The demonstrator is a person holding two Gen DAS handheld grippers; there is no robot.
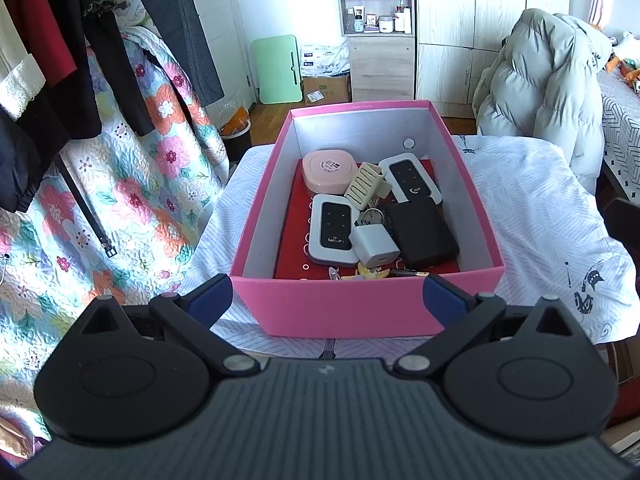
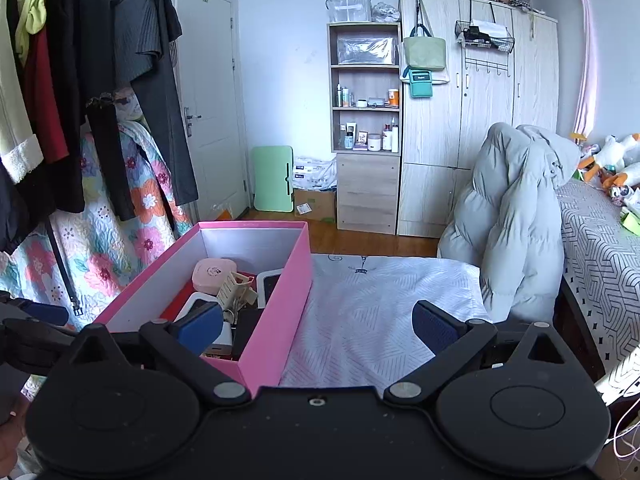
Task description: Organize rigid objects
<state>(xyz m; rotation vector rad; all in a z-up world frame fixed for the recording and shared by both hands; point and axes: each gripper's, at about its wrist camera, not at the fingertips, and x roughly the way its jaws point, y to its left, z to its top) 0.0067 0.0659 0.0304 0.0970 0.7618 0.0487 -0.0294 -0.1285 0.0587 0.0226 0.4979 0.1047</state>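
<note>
left tongs (image 1: 327, 298): spread wide, holding nothing, blue pads either side of the near wall of the pink box (image 1: 360, 304).
right tongs (image 2: 318, 326): spread wide, empty; left pad over the near end of the box, right pad over the white cloth (image 2: 380, 304).
pink box: open-topped, sits on the cloth-covered counter (image 1: 532, 216), white inside, red sheet on its floor.
contents, far end: round pink case (image 1: 329, 171) at far left; second white wi-fi router (image 1: 410, 178) at far right; cream slotted clip (image 1: 366, 185) tilted between them.
contents, near end: white wi-fi router (image 1: 333, 229) at left; white charger cube (image 1: 374, 243) just beside it; black rectangular block (image 1: 422, 232) at right; key ring (image 1: 374, 213) partly hidden behind the charger.
near wall: small yellow item and other bits, too hidden to identify.
surroundings: grey puffer coat (image 2: 516, 216) over a chair beyond the counter.
</note>
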